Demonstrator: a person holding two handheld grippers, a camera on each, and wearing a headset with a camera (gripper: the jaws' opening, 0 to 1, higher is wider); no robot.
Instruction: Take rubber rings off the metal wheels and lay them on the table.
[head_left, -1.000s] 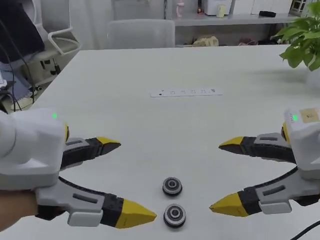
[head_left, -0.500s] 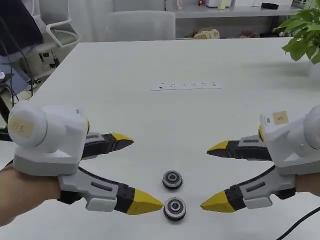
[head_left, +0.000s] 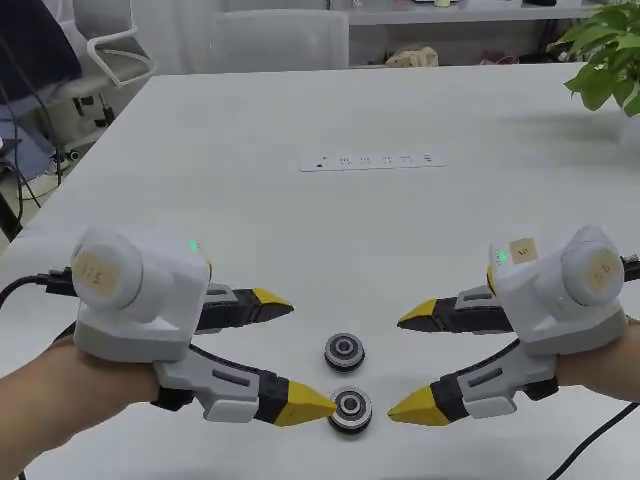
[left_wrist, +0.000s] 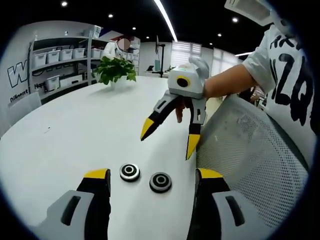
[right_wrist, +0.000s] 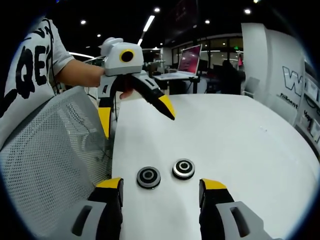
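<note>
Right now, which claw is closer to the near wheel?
Left, narrowly. The left claw has its lower tip just beside the near wheel; the right claw has its lower tip a clear gap off the other side.

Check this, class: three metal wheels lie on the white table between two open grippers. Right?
No. The head view shows two, not three: a far wheel and a near wheel, on the white table between the open left gripper and right gripper.

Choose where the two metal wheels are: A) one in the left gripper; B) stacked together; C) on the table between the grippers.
C: the far wheel and near wheel lie apart on the table, between the open left gripper and right gripper.
</note>
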